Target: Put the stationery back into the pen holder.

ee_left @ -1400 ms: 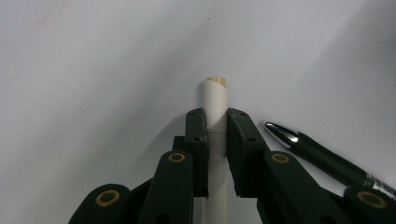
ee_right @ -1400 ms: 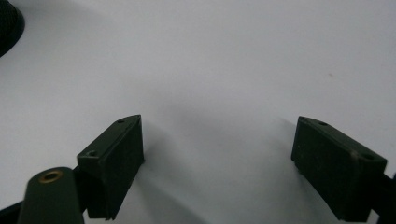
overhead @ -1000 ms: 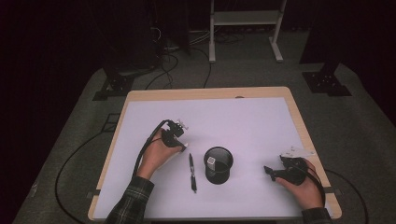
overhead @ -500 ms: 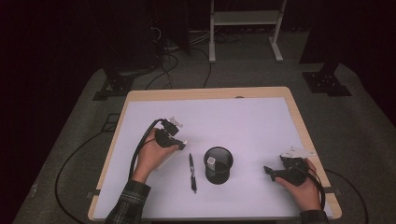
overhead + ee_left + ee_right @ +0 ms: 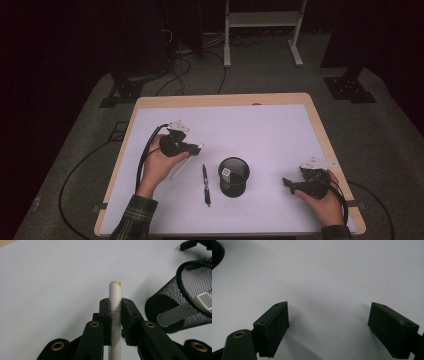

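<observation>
Left gripper (image 5: 192,148) raised above the white surface (image 5: 250,125), jaws clamped on a white pen (image 5: 115,305). Pen gripped at its middle, pale beige tip poking past the jaws in the left gripper view, lower end slanting down toward the person in the high view. Held left of the black mesh cup (image 5: 234,176), apart from it. Inside the cup, a small white thing, too small to make out. Between gripper and cup, a black pen (image 5: 206,184) lying flat on the surface, running near-to-far, just left of the cup and not touching it.

Right gripper (image 5: 288,183) low at the near right corner of the surface, held in the right hand (image 5: 320,200), pointing left toward the cup. Jaws spread wide, nothing between them, bare white surface beneath in the right gripper view. Well apart from the cup.
</observation>
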Tool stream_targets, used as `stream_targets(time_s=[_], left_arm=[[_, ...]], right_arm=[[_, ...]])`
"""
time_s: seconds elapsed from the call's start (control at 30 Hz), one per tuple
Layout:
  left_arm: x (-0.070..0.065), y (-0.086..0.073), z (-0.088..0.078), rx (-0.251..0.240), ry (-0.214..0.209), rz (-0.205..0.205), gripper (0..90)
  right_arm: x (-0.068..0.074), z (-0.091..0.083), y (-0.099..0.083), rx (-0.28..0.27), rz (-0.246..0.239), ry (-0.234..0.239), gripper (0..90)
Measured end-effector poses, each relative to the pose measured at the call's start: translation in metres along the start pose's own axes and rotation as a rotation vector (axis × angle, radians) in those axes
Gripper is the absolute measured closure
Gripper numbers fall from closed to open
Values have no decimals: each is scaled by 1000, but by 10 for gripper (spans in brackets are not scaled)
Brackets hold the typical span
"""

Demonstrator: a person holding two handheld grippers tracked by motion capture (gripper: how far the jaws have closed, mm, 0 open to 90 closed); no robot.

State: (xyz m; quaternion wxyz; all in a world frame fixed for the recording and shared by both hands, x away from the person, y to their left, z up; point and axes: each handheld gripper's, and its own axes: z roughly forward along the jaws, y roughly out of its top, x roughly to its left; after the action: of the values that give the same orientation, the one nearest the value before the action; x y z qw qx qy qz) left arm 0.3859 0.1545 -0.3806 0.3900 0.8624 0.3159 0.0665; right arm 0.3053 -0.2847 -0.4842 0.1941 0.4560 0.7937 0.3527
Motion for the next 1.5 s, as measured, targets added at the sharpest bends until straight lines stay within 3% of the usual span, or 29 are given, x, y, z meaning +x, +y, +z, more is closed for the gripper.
stream_targets(time_s=[0.23,0.43,0.73,1.03,1.5], left_arm=[[-4,4,-9,-89,-26,-5,790],[-8,9,-15,-135,-41,18,790],[-24,21,-27,-230,-85,41,789],[-36,32,-32,-266,-114,69,790],[-47,40,-34,-322,-158,72,789]], right_arm=[[0,0,0,1,-1,1,159],[0,0,0,-1,2,0,159],[0,0,0,0,3,-1,159],[0,0,0,-1,1,-1,159],[0,0,0,-1,2,0,159]])
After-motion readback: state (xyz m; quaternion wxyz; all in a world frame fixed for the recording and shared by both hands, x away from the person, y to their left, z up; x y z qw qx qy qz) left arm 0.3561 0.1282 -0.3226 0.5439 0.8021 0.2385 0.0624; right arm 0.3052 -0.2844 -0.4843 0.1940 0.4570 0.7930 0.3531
